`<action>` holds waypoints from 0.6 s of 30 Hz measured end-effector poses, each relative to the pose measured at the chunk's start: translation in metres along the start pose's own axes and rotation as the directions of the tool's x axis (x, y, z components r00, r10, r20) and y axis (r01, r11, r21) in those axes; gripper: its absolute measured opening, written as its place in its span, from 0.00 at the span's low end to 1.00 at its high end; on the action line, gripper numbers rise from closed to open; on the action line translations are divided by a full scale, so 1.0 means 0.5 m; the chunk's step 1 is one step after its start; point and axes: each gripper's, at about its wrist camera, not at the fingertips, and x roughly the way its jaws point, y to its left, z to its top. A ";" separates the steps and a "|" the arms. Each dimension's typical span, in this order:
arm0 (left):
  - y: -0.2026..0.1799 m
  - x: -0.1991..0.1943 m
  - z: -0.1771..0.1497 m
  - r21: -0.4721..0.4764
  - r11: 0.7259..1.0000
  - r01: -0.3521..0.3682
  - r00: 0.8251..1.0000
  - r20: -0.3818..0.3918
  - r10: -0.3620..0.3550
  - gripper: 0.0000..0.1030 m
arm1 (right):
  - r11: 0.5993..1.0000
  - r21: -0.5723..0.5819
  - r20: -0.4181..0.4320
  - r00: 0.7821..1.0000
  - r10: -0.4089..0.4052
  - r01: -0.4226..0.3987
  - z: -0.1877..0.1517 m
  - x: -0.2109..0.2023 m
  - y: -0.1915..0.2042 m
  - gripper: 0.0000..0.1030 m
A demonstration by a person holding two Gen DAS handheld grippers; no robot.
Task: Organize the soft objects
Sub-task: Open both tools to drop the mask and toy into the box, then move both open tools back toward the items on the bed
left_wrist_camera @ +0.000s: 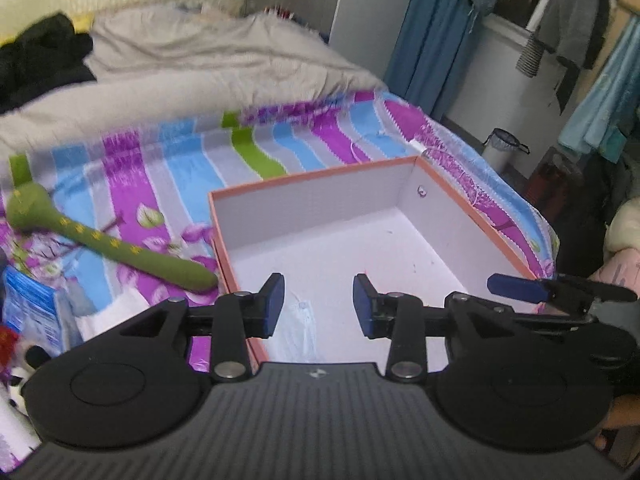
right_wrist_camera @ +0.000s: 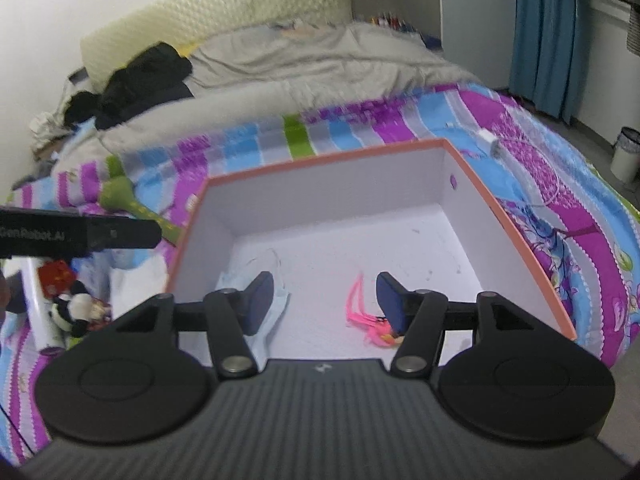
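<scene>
An open orange-rimmed box [left_wrist_camera: 320,173] with a white inside lies on the striped bedspread; it also shows in the right wrist view [right_wrist_camera: 328,158]. Inside it lie a pale blue face mask [right_wrist_camera: 272,316] and a pink-haired doll [right_wrist_camera: 374,326]. The mask shows faintly in the left wrist view [left_wrist_camera: 302,320]. A long green plush toy [left_wrist_camera: 100,244] lies left of the box. My left gripper [left_wrist_camera: 319,306] is open and empty over the box's near left corner. My right gripper [right_wrist_camera: 325,304] is open and empty over the box's near side, and its tip shows in the left wrist view [left_wrist_camera: 516,286].
A blue packet [left_wrist_camera: 28,312] lies at the left. A panda plush [right_wrist_camera: 74,312], a red item [right_wrist_camera: 56,276] and a white tube [right_wrist_camera: 38,308] lie left of the box. A grey duvet [left_wrist_camera: 192,60] and black clothes [right_wrist_camera: 140,80] cover the far bed. A bin [right_wrist_camera: 626,154] stands on the floor.
</scene>
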 end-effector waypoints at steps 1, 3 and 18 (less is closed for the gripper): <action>-0.002 -0.015 -0.008 0.012 1.000 -0.003 1.000 0.016 0.002 0.42 | 1.000 -0.006 0.012 1.000 0.009 -0.009 -0.004 -0.009 0.004 0.58; -0.003 -0.042 -0.024 0.023 1.000 -0.006 0.999 0.045 0.005 0.42 | 1.000 -0.021 0.036 0.999 0.021 -0.021 -0.013 -0.025 0.015 0.58; 0.015 -0.249 -0.169 0.026 0.998 -0.050 0.962 0.269 0.041 0.42 | 0.988 -0.116 0.184 0.976 0.119 -0.099 -0.106 -0.136 0.108 0.58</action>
